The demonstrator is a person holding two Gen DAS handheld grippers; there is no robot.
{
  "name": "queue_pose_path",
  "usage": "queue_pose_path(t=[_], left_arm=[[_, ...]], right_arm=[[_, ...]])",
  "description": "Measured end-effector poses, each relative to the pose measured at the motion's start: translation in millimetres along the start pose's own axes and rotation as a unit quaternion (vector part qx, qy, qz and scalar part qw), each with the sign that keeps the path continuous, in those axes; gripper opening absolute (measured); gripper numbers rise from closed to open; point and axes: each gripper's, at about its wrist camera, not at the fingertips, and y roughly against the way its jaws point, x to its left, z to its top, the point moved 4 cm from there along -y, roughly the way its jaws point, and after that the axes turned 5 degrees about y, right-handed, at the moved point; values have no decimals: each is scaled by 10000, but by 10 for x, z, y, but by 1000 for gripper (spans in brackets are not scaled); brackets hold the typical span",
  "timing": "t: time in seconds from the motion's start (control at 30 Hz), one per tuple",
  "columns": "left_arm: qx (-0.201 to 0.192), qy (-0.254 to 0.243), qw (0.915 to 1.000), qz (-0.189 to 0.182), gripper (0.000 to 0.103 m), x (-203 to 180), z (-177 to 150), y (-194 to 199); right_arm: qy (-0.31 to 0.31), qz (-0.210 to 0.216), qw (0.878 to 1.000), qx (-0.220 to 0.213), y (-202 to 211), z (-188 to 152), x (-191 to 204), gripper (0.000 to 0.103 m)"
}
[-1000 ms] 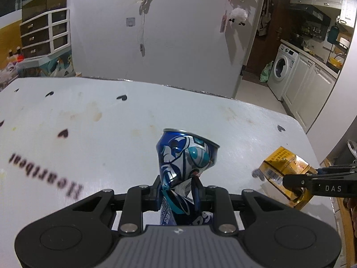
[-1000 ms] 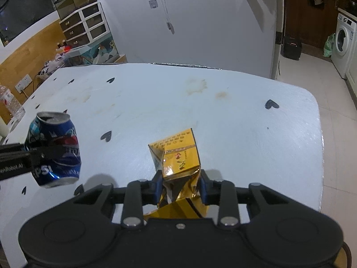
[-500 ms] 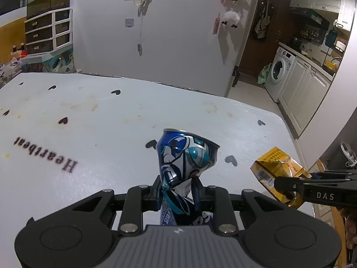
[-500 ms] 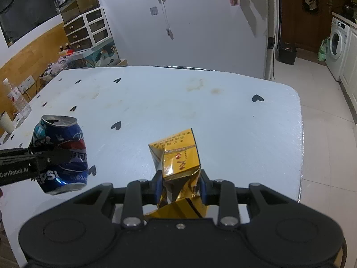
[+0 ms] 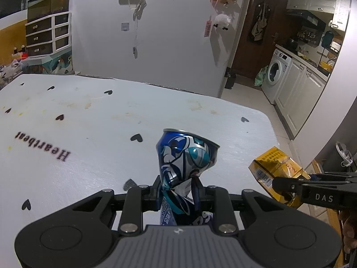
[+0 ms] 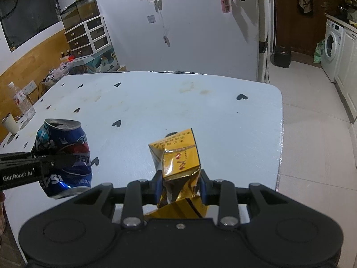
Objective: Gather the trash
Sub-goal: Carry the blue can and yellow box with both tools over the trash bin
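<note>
A: Left gripper (image 5: pixel 178 188)?

B: Clamped on the can (image 5: pixel 185 156). Blue pads (image 5: pixel 196 189) pinching the crumpled waist, dented there, open top flaring above and tilted right. Lifted clear of the table (image 5: pixel 89 134).

A: From the other side?

B: Same can (image 6: pixel 63 156) seen at lower left, black fingers (image 6: pixel 53 162) across the blue wall, mouth upward, held in the air above the near left part of the table (image 6: pixel 178 102).

A: Right gripper (image 6: pixel 179 184)?

B: Narrow, closed on the pack (image 6: pixel 176 156). Yellow and crushed, squeezed at the lower half between blue pads (image 6: pixel 158 185), printed face up and forward, crumpled tail hanging below the jaws. Off the table too.

A: In the left view?

B: At the right edge, pack (image 5: pixel 276 169) gripped by a black finger (image 5: pixel 290 184) marked with white letters, beyond the table's right corner, over the floor. Barcode side showing.

A: Apart or touching?

B: Apart, can and pack side by side, a clear gap between.

A: Around them?

B: White top with small black hearts and a few brown stains. Bottle (image 6: pixel 22 102) and cup (image 6: pixel 10 124) at the far left edge. Drawers (image 6: pixel 89 35) by the wall; washer (image 6: pixel 332 50) at right.
</note>
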Motion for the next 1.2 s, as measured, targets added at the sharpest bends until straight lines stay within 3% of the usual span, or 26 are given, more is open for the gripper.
queue_pose_path(t=[0.37, 0.73, 1.2], left_arm=[[-23, -113, 9999, -121, 27, -578, -81, 42], [82, -216, 9992, -312, 27, -1381, -194, -74], [676, -457, 9935, -788, 27, -2574, -566, -568]], right_arm=[[-133, -50, 9998, -111, 325, -138, -420, 33], [-350, -201, 9990, -165, 650, -304, -1205, 33], [-790, -593, 9950, 133, 880, -806, -2372, 33]])
